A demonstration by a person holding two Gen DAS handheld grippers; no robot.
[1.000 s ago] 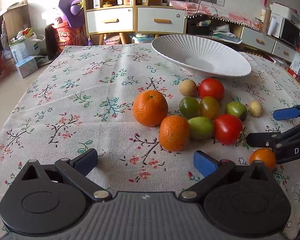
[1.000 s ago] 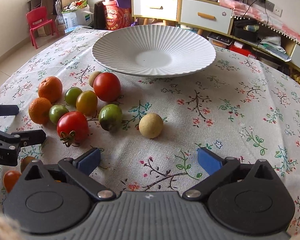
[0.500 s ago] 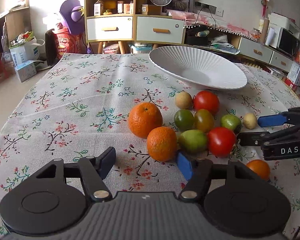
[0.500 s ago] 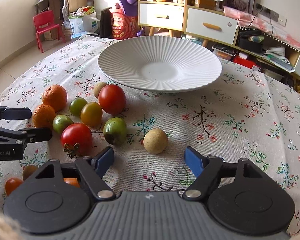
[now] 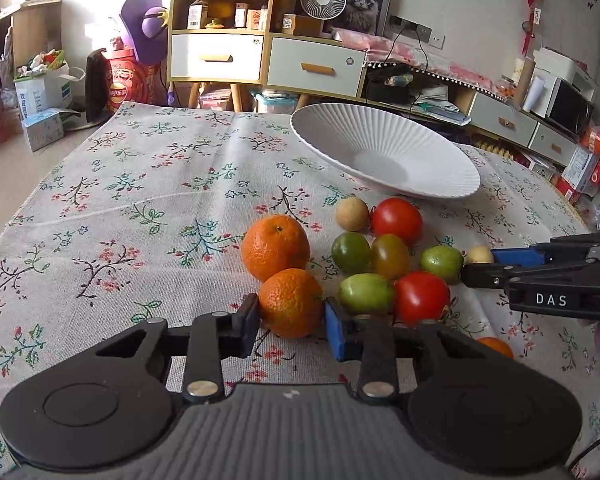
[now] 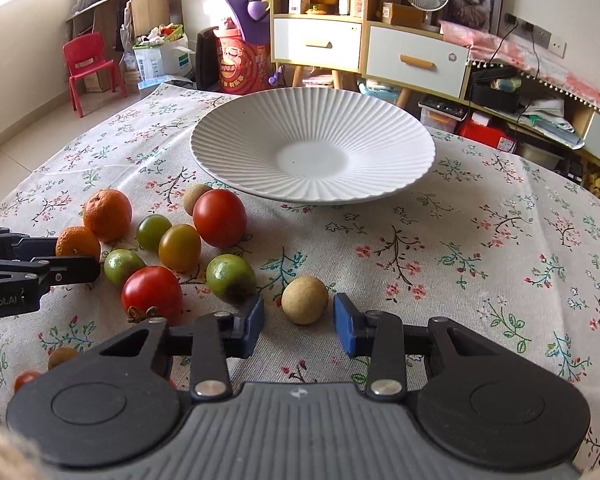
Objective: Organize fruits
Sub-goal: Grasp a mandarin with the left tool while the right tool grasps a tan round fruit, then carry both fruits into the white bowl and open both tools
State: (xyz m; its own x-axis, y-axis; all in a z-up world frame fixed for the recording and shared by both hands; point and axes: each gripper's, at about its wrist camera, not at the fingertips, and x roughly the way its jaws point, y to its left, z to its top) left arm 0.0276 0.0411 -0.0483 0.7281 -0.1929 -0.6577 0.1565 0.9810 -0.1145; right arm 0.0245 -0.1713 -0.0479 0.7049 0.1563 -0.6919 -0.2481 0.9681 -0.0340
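Fruits sit clustered on the floral counter (image 6: 500, 248) near the empty white plate (image 6: 240, 148). Left gripper (image 5: 292, 322) has just closed in, fingers now pinching the nearer orange (image 5: 291, 303); right gripper (image 6: 299, 320) has narrowed around the tan round fruit (image 6: 304, 300), not touching yet. Both pickups look imminent.

Your worktop (image 6: 480, 240) wears a floral cloth (image 5: 140, 200) — white ribbed plate (image 6: 312, 156) at the far side, oranges (image 5: 275, 247), tomatoes (image 6: 219, 218) and small tan fruit (image 6: 304, 299) clustered nearer you.
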